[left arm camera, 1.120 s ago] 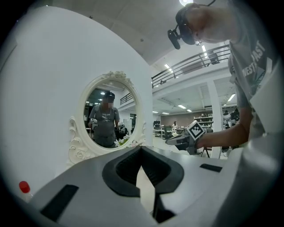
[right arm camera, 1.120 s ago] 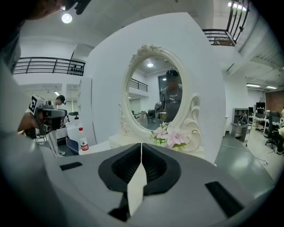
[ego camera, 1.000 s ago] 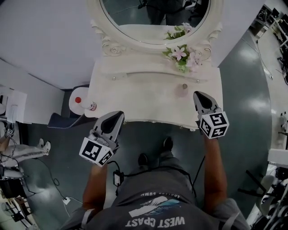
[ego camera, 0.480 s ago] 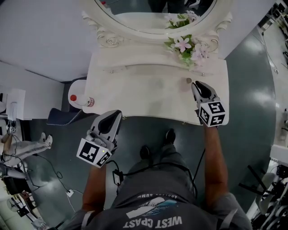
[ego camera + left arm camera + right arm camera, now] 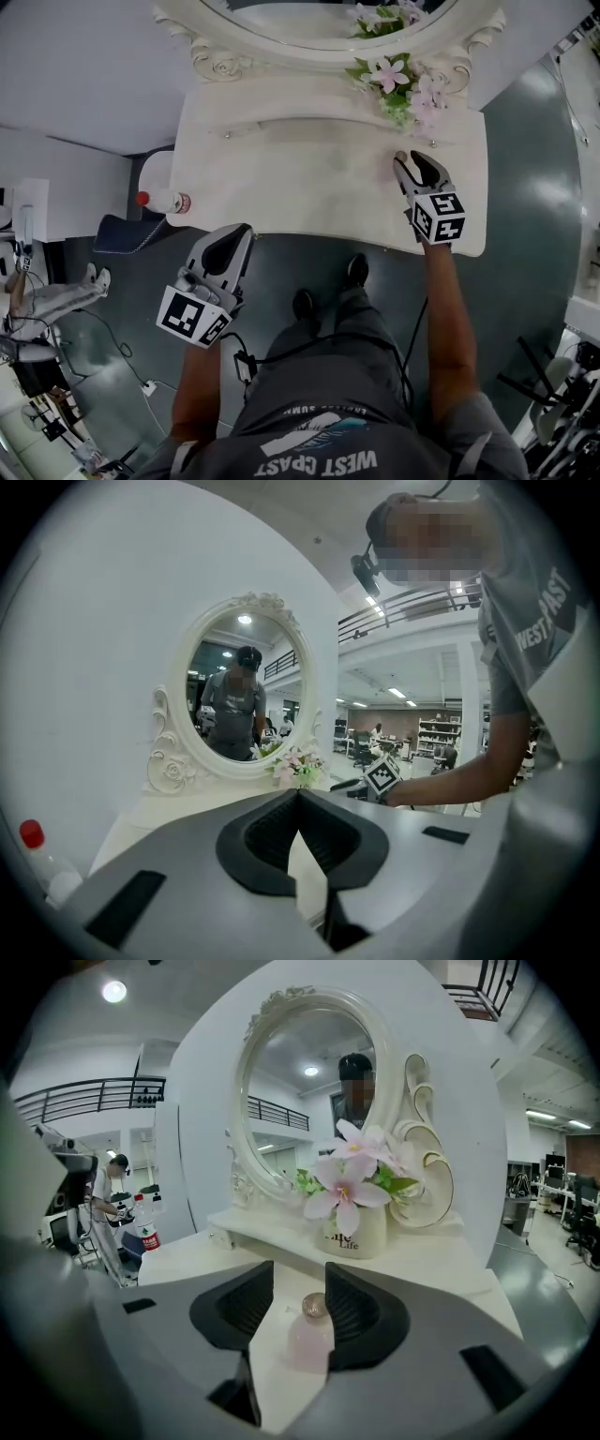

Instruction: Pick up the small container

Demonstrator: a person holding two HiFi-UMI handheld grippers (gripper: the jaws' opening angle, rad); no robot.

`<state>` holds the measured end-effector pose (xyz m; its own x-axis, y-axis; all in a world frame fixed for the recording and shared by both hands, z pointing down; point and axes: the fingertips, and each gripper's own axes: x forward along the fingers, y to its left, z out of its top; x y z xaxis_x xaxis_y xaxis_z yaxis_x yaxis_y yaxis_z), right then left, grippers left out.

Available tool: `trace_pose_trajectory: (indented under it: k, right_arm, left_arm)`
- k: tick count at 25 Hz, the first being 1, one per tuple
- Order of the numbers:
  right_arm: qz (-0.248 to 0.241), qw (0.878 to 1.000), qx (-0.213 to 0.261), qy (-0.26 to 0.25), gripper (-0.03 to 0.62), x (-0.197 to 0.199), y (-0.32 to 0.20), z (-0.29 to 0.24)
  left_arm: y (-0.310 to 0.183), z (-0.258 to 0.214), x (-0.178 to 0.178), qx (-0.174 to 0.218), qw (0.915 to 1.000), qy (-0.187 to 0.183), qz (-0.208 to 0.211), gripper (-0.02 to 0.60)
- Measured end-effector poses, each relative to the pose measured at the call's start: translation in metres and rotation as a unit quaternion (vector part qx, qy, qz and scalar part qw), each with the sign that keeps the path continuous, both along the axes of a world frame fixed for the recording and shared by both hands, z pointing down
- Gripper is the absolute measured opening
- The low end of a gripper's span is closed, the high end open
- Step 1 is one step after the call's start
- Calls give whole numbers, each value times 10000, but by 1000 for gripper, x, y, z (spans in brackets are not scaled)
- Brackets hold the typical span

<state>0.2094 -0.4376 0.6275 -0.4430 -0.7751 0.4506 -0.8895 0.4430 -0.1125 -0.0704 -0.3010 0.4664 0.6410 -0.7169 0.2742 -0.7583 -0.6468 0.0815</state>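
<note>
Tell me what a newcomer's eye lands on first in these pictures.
The ornate white oval mirror stands at the back of the white dressing table, with pink artificial flowers in a white pot beside it. In front, a small pale pink container with a metallic cap stands between the jaws of the right gripper, which have just been opening.

white bench point(image 5: 281, 187) seen from above: its left and middle top lies bare, open room for a hand. along the back, a raised shelf point(image 5: 281, 105) and an oval mirror point(image 5: 300, 14) close the way. a flower pot point(image 5: 356, 1234) stands on the shelf's right end. the small container point(image 5: 309, 1335) stands between the parted jaws of the right tongs point(image 5: 415, 164), which have just been opening. a red-capped bottle point(image 5: 161, 200) stands just off the bench's left end.
</note>
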Motion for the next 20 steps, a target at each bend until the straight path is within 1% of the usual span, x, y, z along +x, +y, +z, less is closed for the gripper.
trace_pose_trajectory:
  k: [5,20]
  right_arm:
    - [-27,9999,-118,67,207,-1,-8,22]
    - [-22,9992,-221,327,208,-5,-26,67]
  left_arm:
    - [-2,11,5,-103,9999,14,5,15]
    - [-5,34,9,-317,9994,53,-87,15]
